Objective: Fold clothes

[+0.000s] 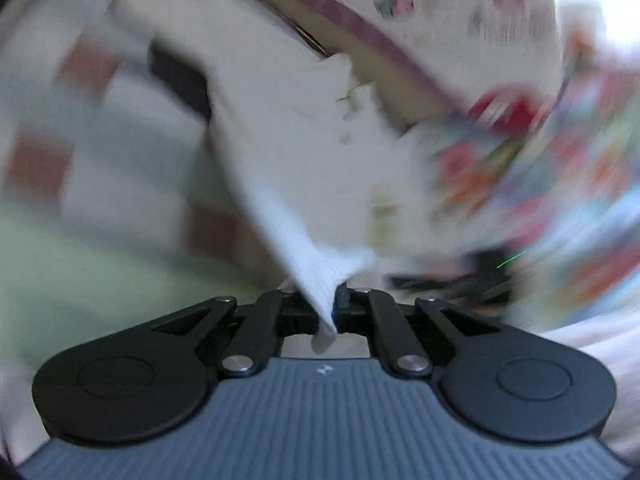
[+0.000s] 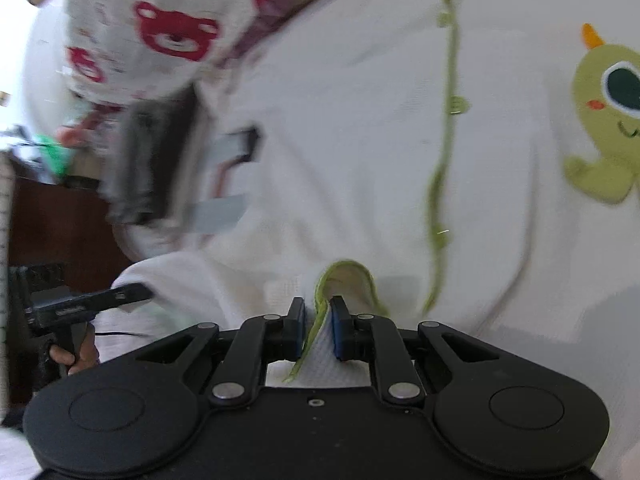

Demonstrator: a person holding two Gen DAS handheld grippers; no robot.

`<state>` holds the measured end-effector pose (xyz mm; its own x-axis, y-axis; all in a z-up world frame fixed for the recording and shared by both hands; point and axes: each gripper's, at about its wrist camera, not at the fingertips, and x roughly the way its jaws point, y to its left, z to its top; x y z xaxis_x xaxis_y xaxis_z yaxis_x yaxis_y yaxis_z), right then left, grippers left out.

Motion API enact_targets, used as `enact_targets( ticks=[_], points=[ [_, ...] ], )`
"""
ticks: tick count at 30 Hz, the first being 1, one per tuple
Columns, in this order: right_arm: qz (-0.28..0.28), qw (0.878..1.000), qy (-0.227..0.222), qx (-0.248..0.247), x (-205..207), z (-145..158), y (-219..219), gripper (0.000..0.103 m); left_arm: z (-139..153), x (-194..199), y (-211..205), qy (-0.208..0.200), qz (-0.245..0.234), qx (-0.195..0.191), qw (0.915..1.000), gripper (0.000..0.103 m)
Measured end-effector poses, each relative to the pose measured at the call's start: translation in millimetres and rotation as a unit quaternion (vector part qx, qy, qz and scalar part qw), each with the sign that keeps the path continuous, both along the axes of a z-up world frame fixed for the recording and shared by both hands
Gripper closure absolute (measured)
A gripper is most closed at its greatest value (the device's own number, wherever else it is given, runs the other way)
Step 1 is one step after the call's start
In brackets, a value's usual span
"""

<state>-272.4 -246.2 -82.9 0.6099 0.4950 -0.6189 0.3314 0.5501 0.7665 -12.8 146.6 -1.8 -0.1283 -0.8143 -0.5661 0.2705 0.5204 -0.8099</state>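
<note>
- Hanging between the two grippers, the white baby garment [image 2: 340,128] was off any surface, stretched up and away from both sets of jaws.
- The left gripper [image 1: 335,312] had its jaws closed on a ribbed white cuff [image 1: 320,280]; the sleeve ran from there up and left across that blurred view.
- The right gripper [image 2: 318,330] was clamped on the green-trimmed edge [image 2: 346,276], cloth bunched between the blue pads [image 2: 338,328].
- The green button placket [image 2: 446,160] rose straight ahead of the right jaws, marking the garment's long axis; the green dinosaur patch [image 2: 604,120] lay to its right.
- In the right wrist view the left gripper [image 2: 92,300] and the hand [image 2: 72,356] holding it sat low at the left edge, near the sleeve end.
- A red bear-print cloth [image 2: 160,36] hung behind; I judged room tight there, freer toward the viewer.
- No laying surface could be made out.
</note>
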Motion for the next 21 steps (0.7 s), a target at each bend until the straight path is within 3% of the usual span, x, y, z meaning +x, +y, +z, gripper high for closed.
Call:
enact_targets(
  ticks=[1, 4, 7, 12, 14, 15, 16, 17, 18, 21],
  points=[
    [0.010, 1.000, -0.007, 0.018, -3, 4, 3, 0.086, 3, 0, 20, 0.035, 0.023, -0.003, 0.9991, 0.099],
    [0.036, 0.996, -0.020, 0.075, -11, 7, 15, 0.087, -6, -10, 48, 0.039, 0.040, 0.070, 0.9960, 0.100],
    [0.057, 0.996, 0.007, 0.065, -5, -6, 28, 0.087, -30, -15, 64, 0.037, 0.044, 0.152, 0.9867, 0.100],
    [0.083, 0.995, 0.039, 0.048, 8, -27, 49, 0.087, -38, -14, 36, -0.059, 0.001, 0.254, 0.9653, 0.098],
    [0.098, 0.993, 0.033, 0.050, 8, -19, 53, 0.084, -32, -20, 19, -0.100, -0.047, 0.289, 0.9509, 0.096],
    [0.103, 0.993, 0.031, 0.049, 7, -15, 52, 0.083, -29, -23, 12, -0.122, -0.062, 0.306, 0.9422, 0.089],
    [0.108, 0.993, 0.029, 0.049, 6, -11, 51, 0.083, -23, -25, 6, -0.145, -0.079, 0.318, 0.9334, 0.082],
    [0.111, 0.992, 0.026, 0.048, 5, -7, 49, 0.082, -18, -27, 1, -0.167, -0.093, 0.327, 0.9254, 0.069],
    [0.111, 0.992, 0.024, 0.048, 6, -5, 45, 0.078, -11, -23, 0, -0.178, -0.088, 0.312, 0.9293, 0.061],
    [0.125, 0.991, 0.016, 0.047, 10, 5, 46, 0.062, 10, -9, -2, -0.208, -0.071, 0.265, 0.9388, 0.061]
  ],
)
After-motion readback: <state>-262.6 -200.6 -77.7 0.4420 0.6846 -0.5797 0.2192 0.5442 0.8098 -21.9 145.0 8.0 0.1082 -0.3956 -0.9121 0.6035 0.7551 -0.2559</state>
